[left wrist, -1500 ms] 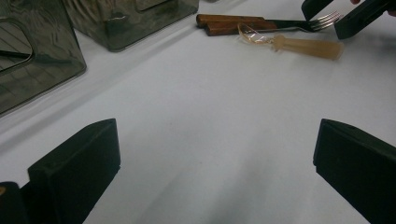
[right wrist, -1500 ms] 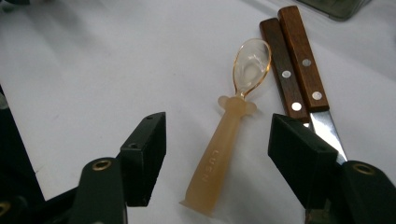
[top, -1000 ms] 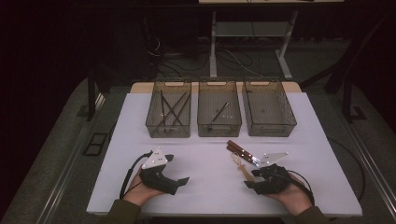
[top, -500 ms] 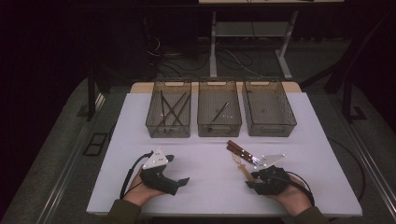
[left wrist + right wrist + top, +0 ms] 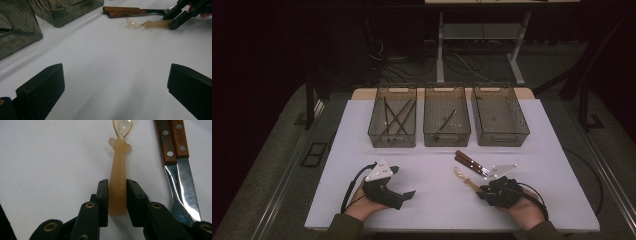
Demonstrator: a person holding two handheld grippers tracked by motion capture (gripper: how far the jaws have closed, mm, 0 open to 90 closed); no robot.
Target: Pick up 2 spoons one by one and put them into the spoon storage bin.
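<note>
Spoon [image 5: 118, 187] handle sits clamped between right gripper [image 5: 117, 192] fingers [image 5: 103, 195].

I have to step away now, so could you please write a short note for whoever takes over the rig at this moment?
Right gripper: jaws have just been closing on the handle of the translucent spoon, which lies flat on the white table; pads at both sides of the handle.
Left gripper: jaws open, nothing between them, resting near the table's front edge.
Two wooden-handled knives lie beside the spoon.
Three bins at the back: left bin holds thin dark sticks, middle bin one utensil, right bin looks empty.
Left: probably lift the spoon, bin it, then the knives.
</note>
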